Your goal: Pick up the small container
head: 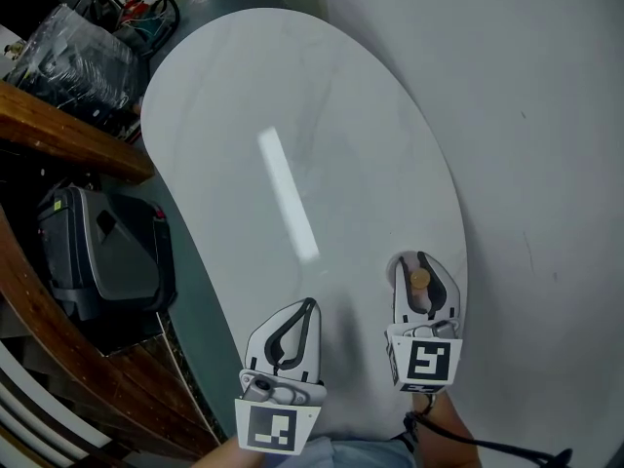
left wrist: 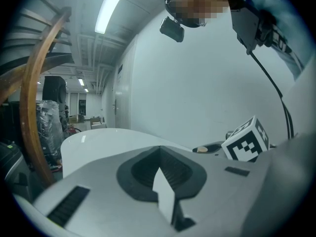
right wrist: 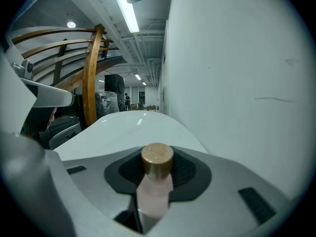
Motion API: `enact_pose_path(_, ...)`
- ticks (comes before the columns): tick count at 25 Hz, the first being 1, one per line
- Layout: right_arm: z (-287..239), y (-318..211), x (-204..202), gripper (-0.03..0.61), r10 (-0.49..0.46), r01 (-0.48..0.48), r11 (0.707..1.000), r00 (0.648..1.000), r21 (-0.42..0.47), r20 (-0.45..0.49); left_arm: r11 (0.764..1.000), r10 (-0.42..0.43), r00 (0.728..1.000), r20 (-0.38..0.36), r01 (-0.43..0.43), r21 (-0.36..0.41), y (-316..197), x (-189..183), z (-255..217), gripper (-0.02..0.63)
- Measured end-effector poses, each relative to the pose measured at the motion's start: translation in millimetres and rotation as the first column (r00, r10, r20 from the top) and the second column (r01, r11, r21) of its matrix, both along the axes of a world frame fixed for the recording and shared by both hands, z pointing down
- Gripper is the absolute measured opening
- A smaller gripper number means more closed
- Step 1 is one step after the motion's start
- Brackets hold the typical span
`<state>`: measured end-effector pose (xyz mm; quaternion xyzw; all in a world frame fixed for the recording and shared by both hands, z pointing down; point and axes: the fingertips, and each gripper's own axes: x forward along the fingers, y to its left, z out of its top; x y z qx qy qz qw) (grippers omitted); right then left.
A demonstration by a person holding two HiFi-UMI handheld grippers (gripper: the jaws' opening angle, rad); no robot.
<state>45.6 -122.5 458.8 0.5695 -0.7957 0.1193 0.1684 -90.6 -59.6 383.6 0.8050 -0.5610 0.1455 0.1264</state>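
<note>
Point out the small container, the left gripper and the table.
small container (right wrist: 157, 158), right gripper view, wooden cap.
left gripper (head: 311, 304), head view, closed tips.
table (head: 292, 96), head view, bare top.

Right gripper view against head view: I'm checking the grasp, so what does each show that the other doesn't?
Only the right gripper view: the small container from the side, its pink body under a wooden cap pinched between the jaws, plus a ceiling light. Only the head view: the right gripper's marker cube and the left gripper seen whole, jaws together and empty. Both: the small container, the right gripper around it and the white table.
</note>
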Motion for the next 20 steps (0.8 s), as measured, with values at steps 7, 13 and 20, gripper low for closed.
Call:
enact_pose_path(7, -25, 5, -9, 0.107, -0.046, 0.046, 0.998, 0.999, 0.053, 0.016, 0.999, -0.013, 1.0, -0.022, 0.014, 0.041, 2, 0, -13, 0.0)
enact_pose_path(13, -56, 12, -14, 0.107, -0.075, 0.071, 0.992, 0.997, 0.1, 0.034, 0.995, -0.016, 0.999, -0.029, 0.018, 0.095, 6, 2, -32, 0.0)
enact_pose_path(20, -91, 31, -21, 0.107, -0.111, 0.103, 0.983, 0.993, 0.154, 0.043, 0.983, -0.03, 0.999, -0.037, 0.037, 0.178, 12, 1, -57, 0.002)
